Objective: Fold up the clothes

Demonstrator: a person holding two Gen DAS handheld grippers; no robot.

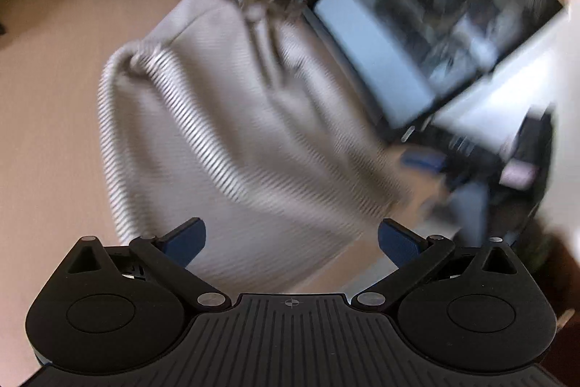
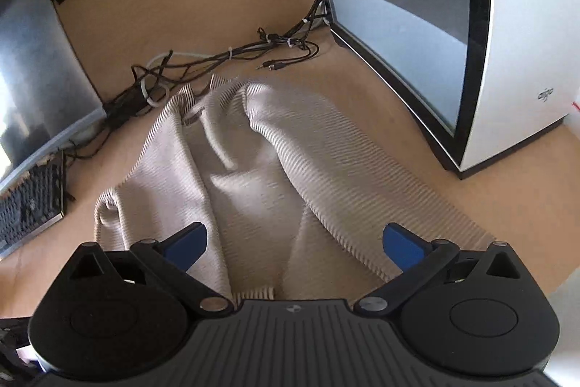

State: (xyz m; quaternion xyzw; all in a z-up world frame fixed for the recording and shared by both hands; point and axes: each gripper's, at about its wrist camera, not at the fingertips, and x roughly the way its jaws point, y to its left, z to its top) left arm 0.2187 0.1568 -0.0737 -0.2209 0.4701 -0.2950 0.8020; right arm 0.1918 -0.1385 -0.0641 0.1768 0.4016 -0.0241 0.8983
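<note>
In the left wrist view the beige ribbed knit garment (image 1: 232, 140) lies folded on the light wooden desk (image 1: 47, 118), blurred; the left gripper (image 1: 291, 240) hangs above its near part, released, blue pads wide apart and gripping nothing. In the right wrist view a black keyboard (image 2: 29, 205) sits at the far left; tangled black cables (image 2: 224, 55) lie beyond the garment (image 2: 261, 169); the right gripper (image 2: 295, 243) is spread wide over the cloth; a white computer case with glass panel (image 2: 507, 60) stands at the right.
</note>
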